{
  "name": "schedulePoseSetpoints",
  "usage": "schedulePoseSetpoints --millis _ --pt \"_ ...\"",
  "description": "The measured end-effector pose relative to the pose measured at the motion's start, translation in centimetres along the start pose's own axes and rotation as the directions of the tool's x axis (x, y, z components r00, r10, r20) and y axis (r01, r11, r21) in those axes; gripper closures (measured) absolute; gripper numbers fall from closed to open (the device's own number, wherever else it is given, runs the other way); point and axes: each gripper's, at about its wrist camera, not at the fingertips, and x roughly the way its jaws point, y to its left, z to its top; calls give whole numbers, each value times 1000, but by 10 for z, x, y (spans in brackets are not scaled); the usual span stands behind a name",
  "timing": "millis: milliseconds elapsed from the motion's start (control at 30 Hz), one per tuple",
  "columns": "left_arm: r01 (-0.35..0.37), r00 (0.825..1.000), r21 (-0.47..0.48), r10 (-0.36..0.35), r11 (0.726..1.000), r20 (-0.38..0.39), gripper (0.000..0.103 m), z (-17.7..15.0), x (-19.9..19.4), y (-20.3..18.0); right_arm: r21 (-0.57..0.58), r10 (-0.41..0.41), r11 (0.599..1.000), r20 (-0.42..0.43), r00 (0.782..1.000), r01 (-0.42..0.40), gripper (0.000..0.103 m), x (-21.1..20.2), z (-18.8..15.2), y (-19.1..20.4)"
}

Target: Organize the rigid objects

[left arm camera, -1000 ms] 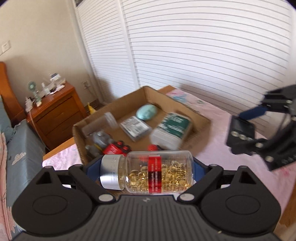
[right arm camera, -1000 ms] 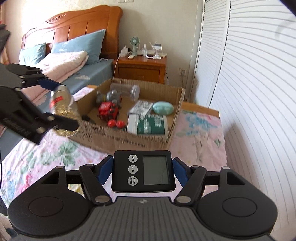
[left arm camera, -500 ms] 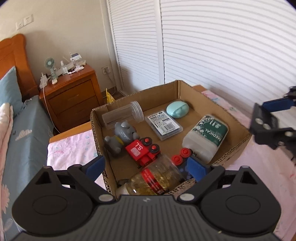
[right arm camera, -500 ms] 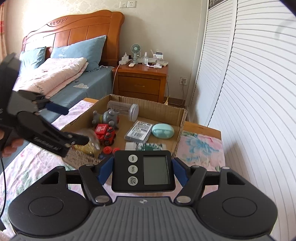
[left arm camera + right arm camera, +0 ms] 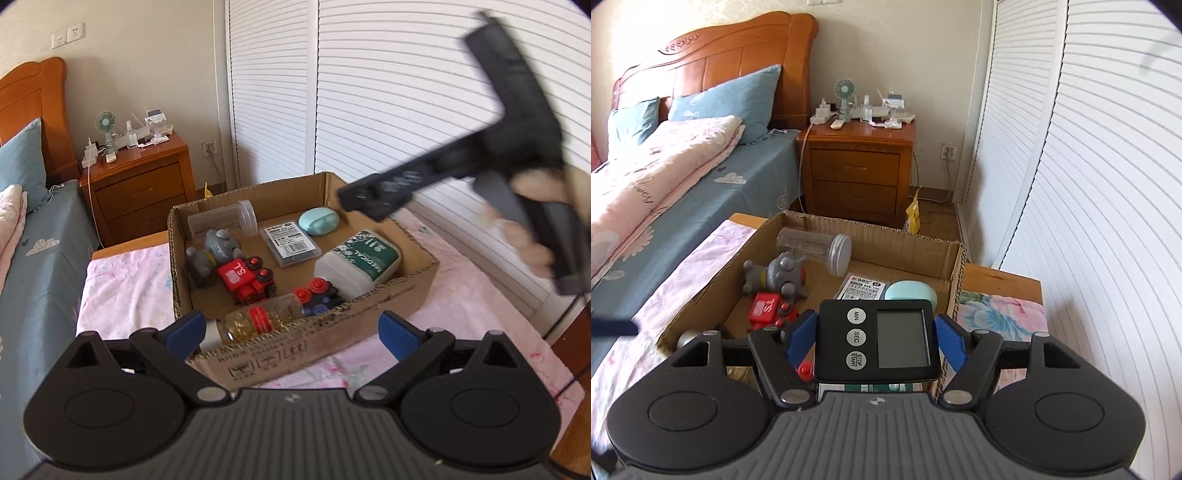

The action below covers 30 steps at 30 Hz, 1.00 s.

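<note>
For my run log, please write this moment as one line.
left tongs: open, empty | capsule bottle: lying in cardboard box | right tongs: shut on timer, above the box

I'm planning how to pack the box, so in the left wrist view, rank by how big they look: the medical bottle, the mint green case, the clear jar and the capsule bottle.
1. medical bottle
2. clear jar and capsule bottle: look alike, and the capsule bottle lies nearer the camera, so unranked
3. mint green case, though it lies farthest back
</note>
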Motion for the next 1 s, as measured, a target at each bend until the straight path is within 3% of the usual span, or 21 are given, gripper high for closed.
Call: schedulePoseSetpoints --millis 400,633,667,733,767,1000 --pt "-39 999 -19 40 999 3 3 -10 0 0 43 -30 999 -67 997 33 29 52 22 -2" --pt "-27 1000 -29 27 999 5 3 -11 0 2 54 -45 997 -88 995 50 28 66 27 -4" --pt "-28 1000 -29 28 999 3 3 -11 1 2 53 -47 997 -84 995 52 25 66 27 -4" --pt "-28 1000 -30 28 999 0 3 -12 2 2 54 -52 997 -78 996 57 4 65 27 -4" --pt "-26 1000 -32 26 999 0 3 -12 2 3 56 -56 997 -68 996 59 0 63 27 -4" --pt "-64 998 -57 64 996 -6 3 -10 4 7 57 -94 993 -99 991 100 0 41 19 3"
